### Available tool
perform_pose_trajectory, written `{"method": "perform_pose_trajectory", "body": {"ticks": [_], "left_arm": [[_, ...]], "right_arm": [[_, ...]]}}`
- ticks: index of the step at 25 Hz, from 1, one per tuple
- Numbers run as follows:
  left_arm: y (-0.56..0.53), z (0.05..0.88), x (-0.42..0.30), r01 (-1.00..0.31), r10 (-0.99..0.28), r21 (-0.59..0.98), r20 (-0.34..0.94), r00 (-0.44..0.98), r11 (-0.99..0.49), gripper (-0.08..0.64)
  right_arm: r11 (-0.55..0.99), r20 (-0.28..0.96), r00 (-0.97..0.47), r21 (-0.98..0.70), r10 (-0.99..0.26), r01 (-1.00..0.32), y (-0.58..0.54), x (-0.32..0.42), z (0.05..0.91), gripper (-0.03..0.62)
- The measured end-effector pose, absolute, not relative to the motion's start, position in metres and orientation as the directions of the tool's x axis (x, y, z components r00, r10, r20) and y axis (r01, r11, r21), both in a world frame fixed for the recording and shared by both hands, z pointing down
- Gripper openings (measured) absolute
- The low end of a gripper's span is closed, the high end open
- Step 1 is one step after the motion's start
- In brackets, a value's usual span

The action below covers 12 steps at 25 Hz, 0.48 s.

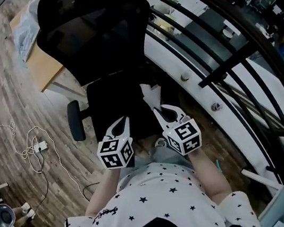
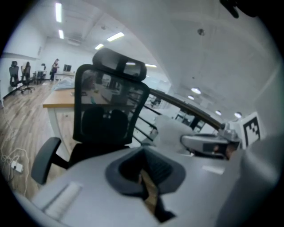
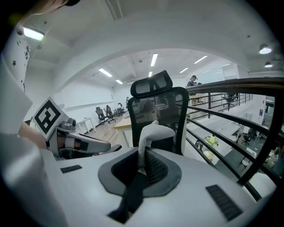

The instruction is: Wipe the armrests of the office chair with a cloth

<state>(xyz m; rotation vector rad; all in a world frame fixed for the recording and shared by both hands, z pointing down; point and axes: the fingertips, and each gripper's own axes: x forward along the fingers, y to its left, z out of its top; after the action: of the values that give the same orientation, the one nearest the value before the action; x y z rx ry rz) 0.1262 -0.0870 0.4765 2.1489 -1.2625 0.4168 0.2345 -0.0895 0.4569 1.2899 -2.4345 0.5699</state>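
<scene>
While the right gripper (image 3: 143, 156) is clamped on a white cloth (image 3: 152, 132), the left gripper (image 2: 144, 172) has its jaws together and holds nothing. Both grippers are held side by side above the seat (image 1: 113, 96) of the black chair (image 1: 92, 26), right ahead of left. The cloth rises from between the right jaws and folds over at its top, in front of the mesh backrest (image 3: 156, 106); in the head view it lies over the seat's rear, near the backrest base. One armrest (image 1: 76, 121) shows at the chair's side nearer the left gripper, apart from the cloth and from both grippers. The chair stands just beside a dark railing (image 1: 231, 60) on a wooden floor (image 1: 4, 98). A white cable (image 1: 31, 145) lies on that floor, and a desk (image 1: 40, 61) stands behind the backrest.
</scene>
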Motion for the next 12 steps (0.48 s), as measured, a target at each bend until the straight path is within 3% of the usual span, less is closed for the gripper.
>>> {"method": "perform_pose_trajectory", "body": {"ticks": [12], "left_arm": [[-0.087, 0.495, 0.174, -0.906, -0.691, 0.326, 0.590, 0.417, -0.269, 0.005]], "right_arm": [[0.547, 0.505, -0.534, -0.138, -0.678, -0.826, -0.135, 0.311, 0.496, 0.028]]}}
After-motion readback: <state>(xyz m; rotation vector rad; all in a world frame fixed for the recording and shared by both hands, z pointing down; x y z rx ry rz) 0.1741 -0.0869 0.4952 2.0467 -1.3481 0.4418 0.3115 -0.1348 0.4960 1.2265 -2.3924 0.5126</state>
